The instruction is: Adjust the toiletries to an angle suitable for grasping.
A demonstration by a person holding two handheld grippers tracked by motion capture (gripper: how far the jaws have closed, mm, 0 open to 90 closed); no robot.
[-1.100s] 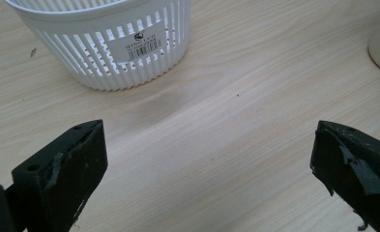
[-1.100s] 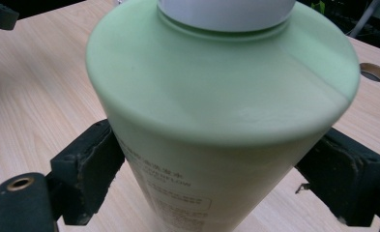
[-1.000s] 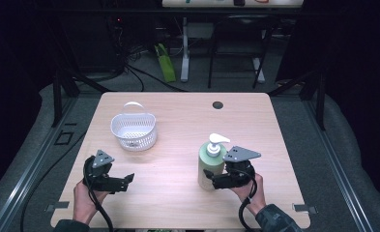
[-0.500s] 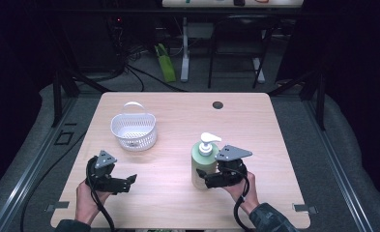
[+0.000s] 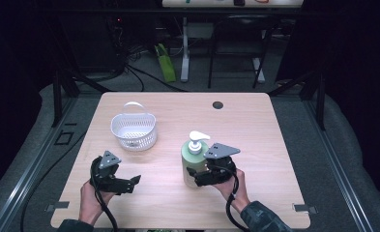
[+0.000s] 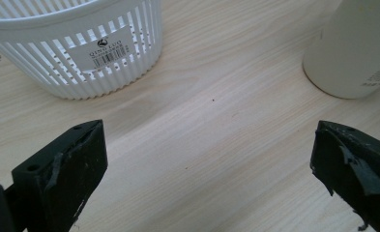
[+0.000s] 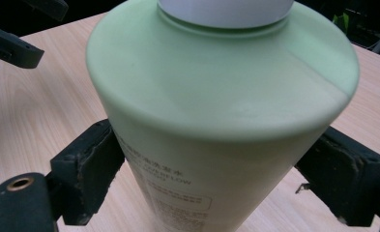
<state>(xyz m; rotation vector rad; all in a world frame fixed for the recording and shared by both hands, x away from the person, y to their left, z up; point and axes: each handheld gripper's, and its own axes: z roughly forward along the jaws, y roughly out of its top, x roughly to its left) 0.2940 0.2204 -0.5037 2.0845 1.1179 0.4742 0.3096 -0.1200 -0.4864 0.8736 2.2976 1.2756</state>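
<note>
Beside the basket, my right gripper is clamping its jaws on the soap bottle; basketing is remaining, left gripper waiting, jaws apart.

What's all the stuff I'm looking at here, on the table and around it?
Pump bottle: one, pale green with a white pump, standing right of the table's middle, between the right gripper's jaws.
Basket: one, white, slotted, with a handle, on the table's left half.
Table: one, light wood, with a dark round hole near its far edge.
Green object: one, on the floor behind the table.
Left gripper: one, black, jaws wide apart, low over the near left of the table.
Right gripper: one, black, jaws against the bottle's sides.
Hands: two, at the near edge.
</note>
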